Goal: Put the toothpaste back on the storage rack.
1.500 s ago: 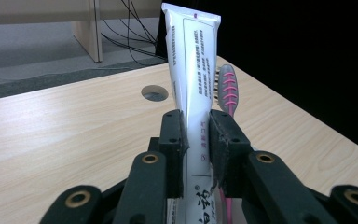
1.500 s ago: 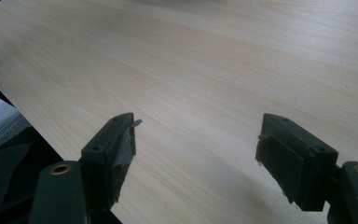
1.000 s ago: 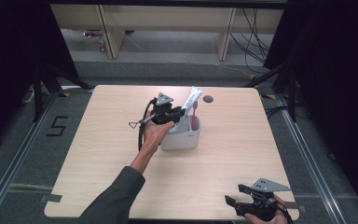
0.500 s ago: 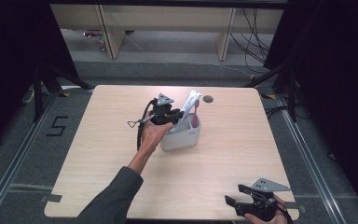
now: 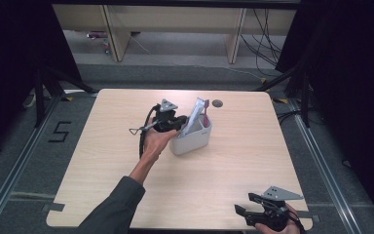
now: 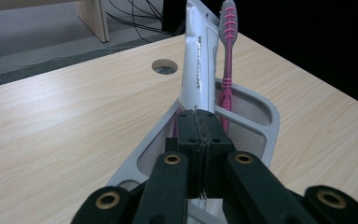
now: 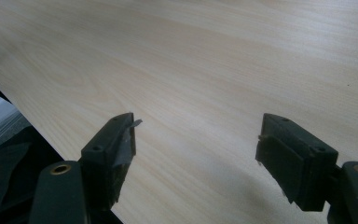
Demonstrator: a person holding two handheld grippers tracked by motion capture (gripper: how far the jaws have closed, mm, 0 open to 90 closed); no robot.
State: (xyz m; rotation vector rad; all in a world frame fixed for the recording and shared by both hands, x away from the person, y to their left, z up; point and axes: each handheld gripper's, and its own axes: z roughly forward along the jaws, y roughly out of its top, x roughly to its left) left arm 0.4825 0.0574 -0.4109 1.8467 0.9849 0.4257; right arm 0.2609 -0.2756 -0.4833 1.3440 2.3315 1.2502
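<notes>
A grey-white holder (image 5: 195,142) stands near the table's middle, with a white toothpaste tube (image 5: 196,113) and a pink toothbrush (image 5: 206,117) upright in it. My left gripper (image 5: 177,123) reaches in from the left at the holder's rim. In the left gripper view the left gripper (image 6: 198,114) has just been closing. Its pads now meet, with nothing seen between them, and the tips sit at the foot of the tube (image 6: 198,56). The toothbrush (image 6: 227,56) stands right behind, inside the holder (image 6: 272,121). My right gripper (image 5: 243,207) rests open near the front right edge, its jaws wide over bare wood (image 7: 198,135).
A round cable hole (image 5: 217,103) lies in the tabletop just behind the holder. The table's front edge (image 5: 175,226) runs close to the right gripper. Dark floor, metal rails and a wooden shelf frame (image 5: 170,29) surround the table.
The left hand has shifted only slightly at the holder. The holder, tube and toothbrush stand as before, and the right hand has not moved.
</notes>
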